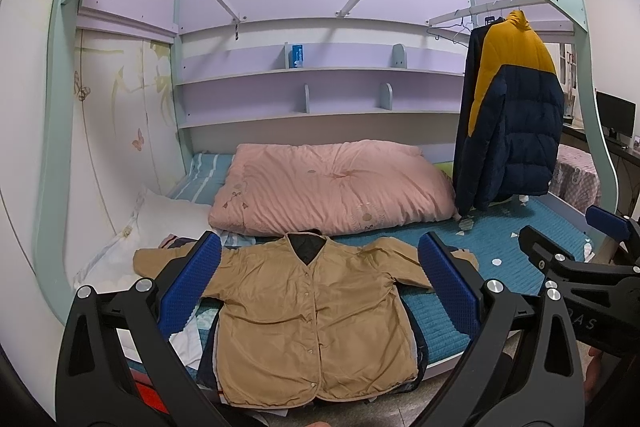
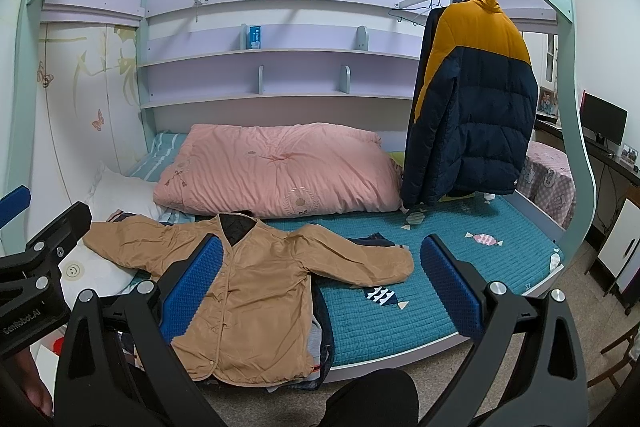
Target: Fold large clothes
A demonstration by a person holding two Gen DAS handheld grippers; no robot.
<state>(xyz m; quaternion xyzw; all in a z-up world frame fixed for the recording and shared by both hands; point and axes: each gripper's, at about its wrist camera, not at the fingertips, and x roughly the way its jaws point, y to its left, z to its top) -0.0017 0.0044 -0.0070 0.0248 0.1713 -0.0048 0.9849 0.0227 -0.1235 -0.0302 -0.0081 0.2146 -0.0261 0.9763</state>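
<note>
1. Tan jacket (image 1: 312, 315): lies flat, front up, on the near edge of the bed, lower centre of both views; snap placket closed, dark lining showing at the neck, both sleeves spread outward. It rests on a pile of other clothes (image 2: 324, 339) whose edges show beneath its hem and right side.
2. Left gripper (image 1: 320, 291): blue-padded jaws wide apart, holding nothing, raised in front of the jacket. Seen from the right wrist view as a black body at the left edge, lettered "Genrobot.AI".
3. Right gripper (image 2: 320, 283): jaws wide apart, holding nothing. It enters the left wrist view at the right edge.
4. Teal quilted bed cover (image 2: 460, 267): fish and candy motifs, bare to the right of the jacket.
5. Pink quilt (image 1: 332, 187): folded, centre of frame, just behind the jacket collar.
6. White pillow (image 2: 116, 195): left of the quilt; a smiley-face mark shows in the right wrist view only.
7. Yellow-and-navy puffer jacket (image 1: 516, 107): hanging on a rail, upper right.
8. Lilac shelves (image 1: 320, 75): behind the bed, one small blue box (image 1: 297, 55) on the upper shelf; print unreadable.
9. Monitor (image 2: 604, 121): far right on a desk.
</note>
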